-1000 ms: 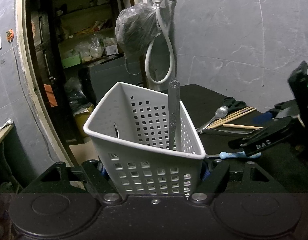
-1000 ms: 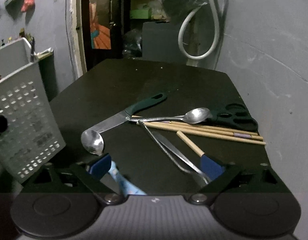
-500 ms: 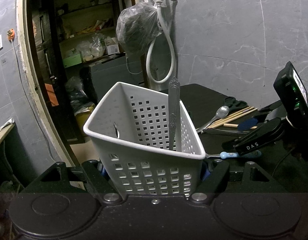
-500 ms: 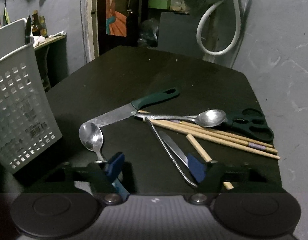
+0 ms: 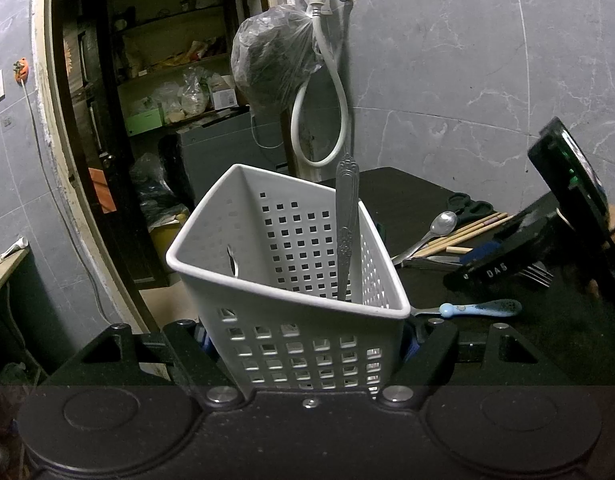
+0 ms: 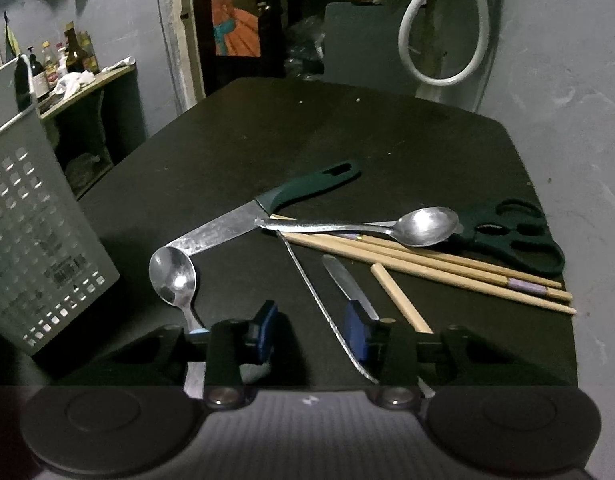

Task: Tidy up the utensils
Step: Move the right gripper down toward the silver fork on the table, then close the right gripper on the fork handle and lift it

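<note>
Several utensils lie loose on the table (image 6: 267,128) as the right gripper (image 6: 311,330), closing with apparently nothing between its pads, may snag the neighbouring fork (image 6: 327,320), while the left gripper (image 5: 307,344) clamps the basket (image 5: 291,280).

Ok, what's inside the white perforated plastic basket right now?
One ornate grey metal utensil handle stands upright inside the white perforated plastic basket. Its working end and the basket floor are hidden by the near wall.

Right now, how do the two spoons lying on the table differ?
The blue-handled spoon lies nearest the white basket, its bowl beside the knife tip; the all-metal spoon lies across the chopsticks by the scissors. The first has a pale blue handle, the second a plain steel one. Both bowls are shiny and face up.
</note>
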`<state>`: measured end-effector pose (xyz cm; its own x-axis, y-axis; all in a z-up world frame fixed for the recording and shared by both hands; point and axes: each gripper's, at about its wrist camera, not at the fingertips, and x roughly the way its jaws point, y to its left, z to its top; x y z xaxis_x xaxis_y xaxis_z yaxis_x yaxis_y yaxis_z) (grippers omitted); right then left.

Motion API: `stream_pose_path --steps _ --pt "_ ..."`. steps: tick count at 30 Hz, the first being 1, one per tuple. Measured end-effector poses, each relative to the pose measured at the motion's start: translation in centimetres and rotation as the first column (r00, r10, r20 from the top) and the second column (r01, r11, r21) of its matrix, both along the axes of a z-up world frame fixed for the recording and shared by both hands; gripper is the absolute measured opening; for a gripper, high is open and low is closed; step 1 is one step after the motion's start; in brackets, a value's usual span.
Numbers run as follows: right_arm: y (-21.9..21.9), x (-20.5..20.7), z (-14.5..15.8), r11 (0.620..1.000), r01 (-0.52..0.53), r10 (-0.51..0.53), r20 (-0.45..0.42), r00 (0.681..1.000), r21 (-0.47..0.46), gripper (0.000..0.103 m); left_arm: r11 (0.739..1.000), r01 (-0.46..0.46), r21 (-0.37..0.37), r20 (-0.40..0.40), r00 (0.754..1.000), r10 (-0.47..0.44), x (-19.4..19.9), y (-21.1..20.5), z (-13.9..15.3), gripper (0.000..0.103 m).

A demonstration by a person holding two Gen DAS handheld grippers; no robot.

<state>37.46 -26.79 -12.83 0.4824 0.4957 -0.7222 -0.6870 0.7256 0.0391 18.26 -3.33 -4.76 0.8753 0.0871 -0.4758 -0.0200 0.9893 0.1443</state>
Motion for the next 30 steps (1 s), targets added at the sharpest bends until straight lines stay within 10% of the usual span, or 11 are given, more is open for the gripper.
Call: stream_pose_path --steps 11,30 --pt "1.4 1.9 0.6 0.999 -0.046 0.045 -0.026 0.999 -0.021 0.012 1.000 -0.001 -0.001 0.000 1.000 0.001 0.0 0.0 0.0 0.080" --pt "0.0 0.3 1.9 1.000 -0.003 0.003 0.003 1.000 0.021 0.002 1.000 0.012 -0.001 -0.002 1.000 -0.012 0.1 0.0 0.2 0.079"
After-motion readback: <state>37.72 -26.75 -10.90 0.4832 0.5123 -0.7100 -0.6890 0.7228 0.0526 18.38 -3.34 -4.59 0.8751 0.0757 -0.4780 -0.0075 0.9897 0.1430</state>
